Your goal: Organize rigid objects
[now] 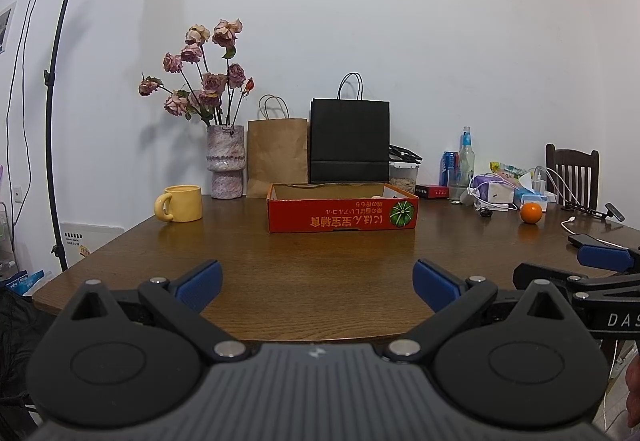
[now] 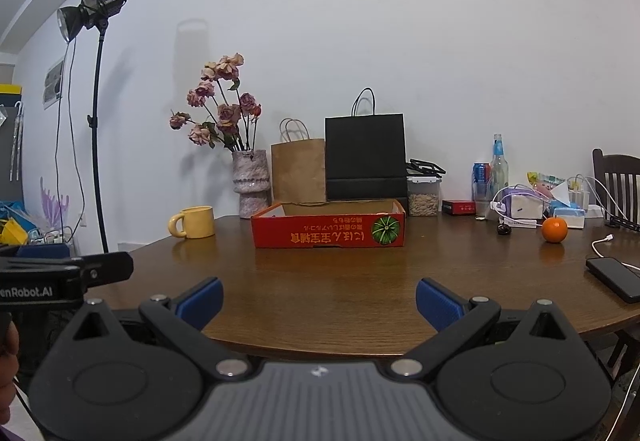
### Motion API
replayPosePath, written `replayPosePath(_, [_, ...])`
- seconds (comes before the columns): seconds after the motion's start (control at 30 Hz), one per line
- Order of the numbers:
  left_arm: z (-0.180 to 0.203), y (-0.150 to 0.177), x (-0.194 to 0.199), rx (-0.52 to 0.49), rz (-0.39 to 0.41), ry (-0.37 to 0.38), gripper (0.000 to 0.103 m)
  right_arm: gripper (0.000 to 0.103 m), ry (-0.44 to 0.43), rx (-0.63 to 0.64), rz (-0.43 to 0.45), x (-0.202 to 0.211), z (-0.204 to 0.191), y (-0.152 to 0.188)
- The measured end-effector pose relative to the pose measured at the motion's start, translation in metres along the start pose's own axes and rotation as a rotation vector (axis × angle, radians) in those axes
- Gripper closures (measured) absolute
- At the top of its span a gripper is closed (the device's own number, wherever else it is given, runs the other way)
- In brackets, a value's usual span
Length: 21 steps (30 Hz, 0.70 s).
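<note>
The round dark wooden counter (image 1: 320, 253) carries a shallow red cardboard box (image 1: 342, 215) at its middle, likely the sorting bin; something pale shows inside, otherwise unclear. A yellow ceramic mug (image 1: 180, 203) and a small orange fruit (image 2: 554, 230) wait apart. The left claw (image 1: 318, 281) and right claw (image 2: 319, 299) hover spread, empty.

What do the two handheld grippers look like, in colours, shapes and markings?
Both look alike: the left gripper and the right gripper have black linkage arms with silver rivets, round black housings, a ribbed grey body, and blue textured fingers. White lettering marks their sides: "DAS" on the right one, "enRobot.AI" on the left.
</note>
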<state>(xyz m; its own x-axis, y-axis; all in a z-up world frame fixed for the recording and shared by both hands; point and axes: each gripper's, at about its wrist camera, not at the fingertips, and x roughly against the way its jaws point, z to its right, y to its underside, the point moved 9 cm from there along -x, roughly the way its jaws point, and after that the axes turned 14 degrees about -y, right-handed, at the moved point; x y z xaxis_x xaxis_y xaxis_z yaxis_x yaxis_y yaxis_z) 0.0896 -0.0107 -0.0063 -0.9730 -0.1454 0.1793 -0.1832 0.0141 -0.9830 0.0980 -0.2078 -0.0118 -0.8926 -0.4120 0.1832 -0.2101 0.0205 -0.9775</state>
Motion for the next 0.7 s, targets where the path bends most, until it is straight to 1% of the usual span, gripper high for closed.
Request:
replayPosePath(0.3, [0.0032, 0.0071, 0.0006, -0.003, -0.007, 0.010, 0.000, 0.000, 0.000, -0.005, -0.016, -0.0040, -0.0028, 0.0034])
replayPosePath(0.7, [0.0051, 0.0084, 0.0044, -0.006, -0.012, 0.020, 0.000, 0.000, 0.012, -0.014, -0.021, -0.0050, -0.0039, 0.0050])
